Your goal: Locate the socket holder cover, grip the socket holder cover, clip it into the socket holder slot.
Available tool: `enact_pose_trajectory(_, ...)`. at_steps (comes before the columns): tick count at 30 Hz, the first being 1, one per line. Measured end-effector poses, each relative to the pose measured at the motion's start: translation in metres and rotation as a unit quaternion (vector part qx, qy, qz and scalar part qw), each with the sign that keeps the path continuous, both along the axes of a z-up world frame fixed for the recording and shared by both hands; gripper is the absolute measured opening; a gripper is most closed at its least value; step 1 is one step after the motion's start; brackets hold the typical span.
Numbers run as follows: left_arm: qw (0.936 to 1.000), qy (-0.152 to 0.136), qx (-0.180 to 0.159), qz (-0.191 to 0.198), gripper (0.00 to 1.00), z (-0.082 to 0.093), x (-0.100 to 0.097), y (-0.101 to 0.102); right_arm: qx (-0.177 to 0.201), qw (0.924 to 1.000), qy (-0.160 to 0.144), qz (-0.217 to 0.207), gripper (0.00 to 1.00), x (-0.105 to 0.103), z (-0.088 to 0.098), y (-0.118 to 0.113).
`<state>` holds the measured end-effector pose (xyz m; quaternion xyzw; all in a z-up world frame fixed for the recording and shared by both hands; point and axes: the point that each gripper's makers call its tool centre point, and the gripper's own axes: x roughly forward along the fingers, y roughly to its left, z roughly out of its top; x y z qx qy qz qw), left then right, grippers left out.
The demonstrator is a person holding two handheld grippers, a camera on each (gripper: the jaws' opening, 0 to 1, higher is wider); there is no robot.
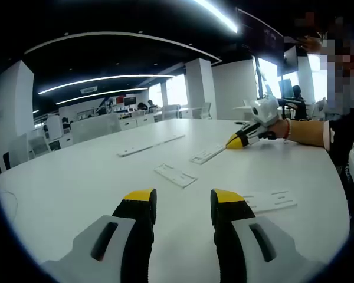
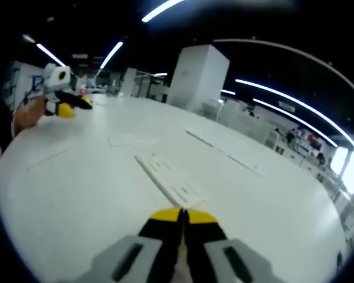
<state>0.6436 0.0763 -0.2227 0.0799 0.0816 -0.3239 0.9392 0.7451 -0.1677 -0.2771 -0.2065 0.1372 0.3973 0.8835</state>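
Note:
Several flat white plastic parts lie on the white table [image 1: 76,194]. My left gripper [image 1: 183,199] hovers open over the near side with nothing between its jaws. Ahead of it lie a short slotted part [image 1: 175,175], a long rail [image 1: 150,144], another part [image 1: 271,201] at the right, and a longer holder piece [image 1: 207,154]. My right gripper [image 1: 233,141], held by a hand, has its tip at that piece's end. In the right gripper view the gripper [image 2: 183,214] is shut, and the holder piece [image 2: 168,175] stretches away just beyond its tips. The left gripper [image 2: 76,105] is far left.
A long rail [image 2: 224,150] and a thin flat part [image 2: 133,140] lie farther out on the table. A person's forearm [image 1: 307,131] reaches in from the right. White pillars [image 1: 199,88], desks and chairs stand behind the table.

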Motion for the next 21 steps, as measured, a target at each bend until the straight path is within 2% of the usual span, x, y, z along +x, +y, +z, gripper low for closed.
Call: enact_pose_trajectory(21,1.0,0.003,0.001,0.0,0.38,-0.0017,0.0019,0.0007,0.002,1.0,-0.007,0.003,0.05,0.0009,0.0001,0.004)
